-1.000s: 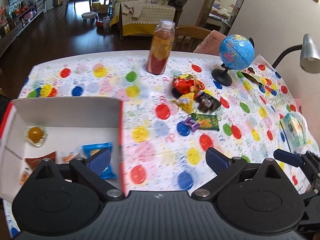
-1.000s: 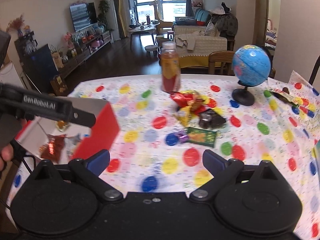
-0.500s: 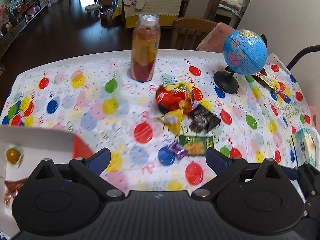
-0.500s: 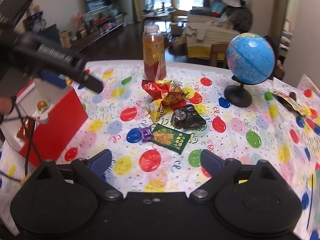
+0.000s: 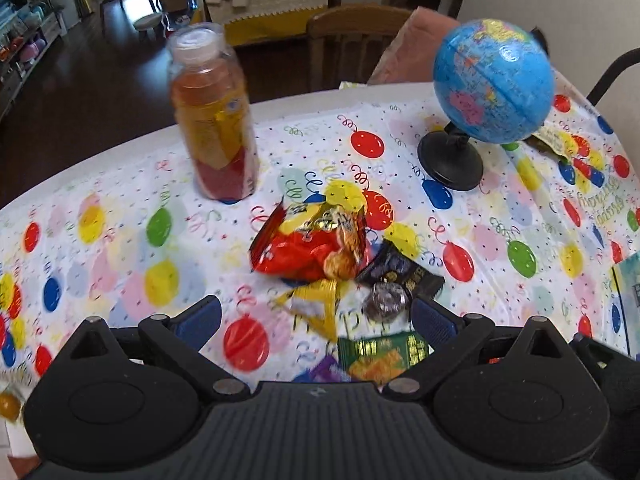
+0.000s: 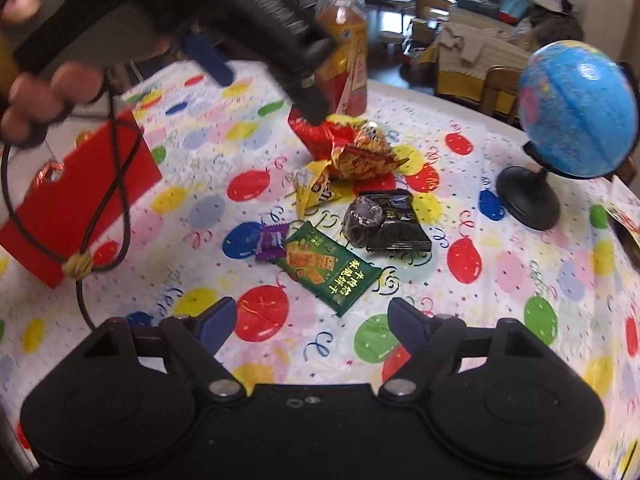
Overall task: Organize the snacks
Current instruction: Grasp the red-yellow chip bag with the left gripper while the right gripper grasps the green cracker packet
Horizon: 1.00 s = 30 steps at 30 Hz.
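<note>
A heap of snacks lies mid-table: a red bag (image 5: 310,246) (image 6: 344,146), a yellow packet (image 5: 316,308) (image 6: 316,188), a black packet (image 5: 396,280) (image 6: 386,220), a green packet (image 5: 382,354) (image 6: 328,266) and a small purple candy (image 6: 272,242). My left gripper (image 5: 316,316) is open and empty, low over the heap, with the yellow packet between its fingers. It also shows from the side in the right wrist view (image 6: 260,68). My right gripper (image 6: 312,320) is open and empty, just short of the green packet. The red box (image 6: 76,204) stands at the left.
A juice bottle (image 5: 212,120) (image 6: 344,44) stands behind the heap. A globe (image 5: 488,88) (image 6: 576,116) on a black stand is at the right. A chair and a sofa are beyond the far table edge. The left gripper's cable (image 6: 116,208) hangs over the box.
My left gripper has moved right and forward from over the box to over the snack heap. My right gripper has moved closer to the snacks. Both stay open.
</note>
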Each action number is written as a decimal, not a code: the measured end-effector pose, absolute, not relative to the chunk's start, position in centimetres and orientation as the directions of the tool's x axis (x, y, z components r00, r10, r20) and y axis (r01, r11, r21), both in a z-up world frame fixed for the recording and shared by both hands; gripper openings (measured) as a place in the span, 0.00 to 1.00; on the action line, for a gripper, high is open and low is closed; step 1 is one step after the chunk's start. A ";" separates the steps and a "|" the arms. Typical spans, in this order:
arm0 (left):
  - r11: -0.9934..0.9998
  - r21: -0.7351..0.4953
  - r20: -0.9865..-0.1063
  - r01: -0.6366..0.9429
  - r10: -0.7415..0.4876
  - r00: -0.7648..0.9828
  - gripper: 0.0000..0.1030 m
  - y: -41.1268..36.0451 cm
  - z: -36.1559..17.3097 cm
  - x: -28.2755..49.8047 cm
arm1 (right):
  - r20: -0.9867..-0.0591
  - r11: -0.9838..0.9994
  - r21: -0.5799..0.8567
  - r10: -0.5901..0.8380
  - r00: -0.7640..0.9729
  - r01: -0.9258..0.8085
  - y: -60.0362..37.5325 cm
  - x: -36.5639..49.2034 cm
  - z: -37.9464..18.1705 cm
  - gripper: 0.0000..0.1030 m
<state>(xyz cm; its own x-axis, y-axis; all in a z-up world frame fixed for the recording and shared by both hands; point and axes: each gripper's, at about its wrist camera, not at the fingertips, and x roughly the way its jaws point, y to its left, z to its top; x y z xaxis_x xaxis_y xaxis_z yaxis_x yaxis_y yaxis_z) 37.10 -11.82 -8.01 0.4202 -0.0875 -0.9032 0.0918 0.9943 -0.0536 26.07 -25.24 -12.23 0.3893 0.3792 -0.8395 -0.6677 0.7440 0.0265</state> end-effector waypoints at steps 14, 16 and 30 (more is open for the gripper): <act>0.988 -0.120 -0.957 0.097 -0.141 0.252 0.99 -11.9 -13.1 45.8 | -0.873 0.641 -0.016 0.365 0.324 -0.767 -23.7 31.0 -16.8 0.77; 0.989 -0.113 -0.962 0.094 -0.132 0.237 0.99 -11.9 -13.8 46.1 | -0.877 0.615 -0.021 0.367 0.310 -0.788 -23.2 31.1 -17.3 0.77; 0.987 -0.158 -0.976 0.002 -0.156 0.153 0.99 -10.2 -18.0 46.8 | -0.883 0.546 -0.009 0.388 0.263 -0.838 -21.7 32.1 -18.6 0.67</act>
<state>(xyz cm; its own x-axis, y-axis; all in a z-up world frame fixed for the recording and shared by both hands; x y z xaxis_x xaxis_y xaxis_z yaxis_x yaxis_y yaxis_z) 46.83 -10.16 -17.96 0.1527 -0.1563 -0.9758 0.0016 0.9874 -0.1580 32.12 -21.74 -18.60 0.2631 0.3884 -0.8831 -0.8377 0.5460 -0.0094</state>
